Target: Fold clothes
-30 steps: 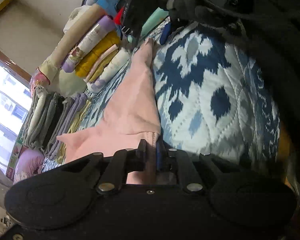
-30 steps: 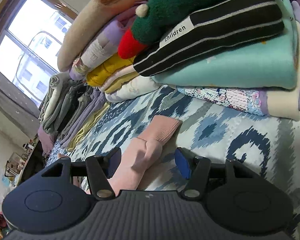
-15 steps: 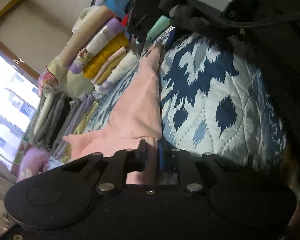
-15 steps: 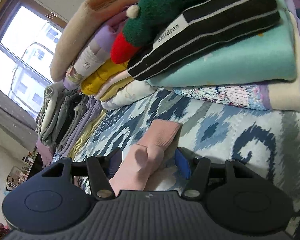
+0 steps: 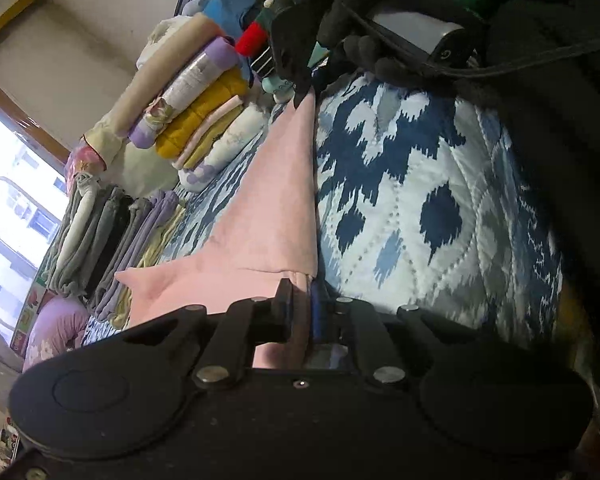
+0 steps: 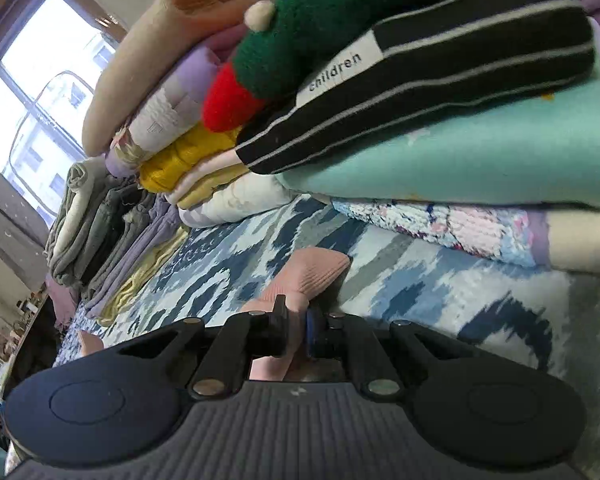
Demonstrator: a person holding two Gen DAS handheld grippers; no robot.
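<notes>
Both grippers have a pinch on the same pink garment (image 5: 276, 208), which lies on the blue-and-white quilt (image 5: 420, 184) w/ folded piles behind it.

Left gripper (image 5: 300, 312): fingers together, clamped on the near hem; pink cloth is squeezed in the narrow slot btwn the pads and spreads out just ahead of the tips. Right gripper (image 6: 298, 326): jaws have just been closing and now sit clamped on the pink fabric, w/ the ribbed cuff (image 6: 312, 270) poking out just beyond the fingertips, a bit to the right. In the left wrist view the right gripper shows at the far tip of the garment, held by a black-gloved hand (image 5: 364, 40).

Why held this way, as I read it: one pinch at each end lets the person pull the piece taut and flat, prob. before lifting an end over for a fold. Grabbing at hem and cuff gives control of the whole length w/o bunching the middle.

Orientation: the garment's long axis runs straight away from the left fingers, from the hem at the tips to the narrow end far ahead, tapering as it goes. A side flap (image 5: 148, 280) sticks out to the left of the left fingers, across that axis. From the right fingers, the cuff points forward toward the stack w/ the teal blanket (image 6: 480, 160).
</notes>
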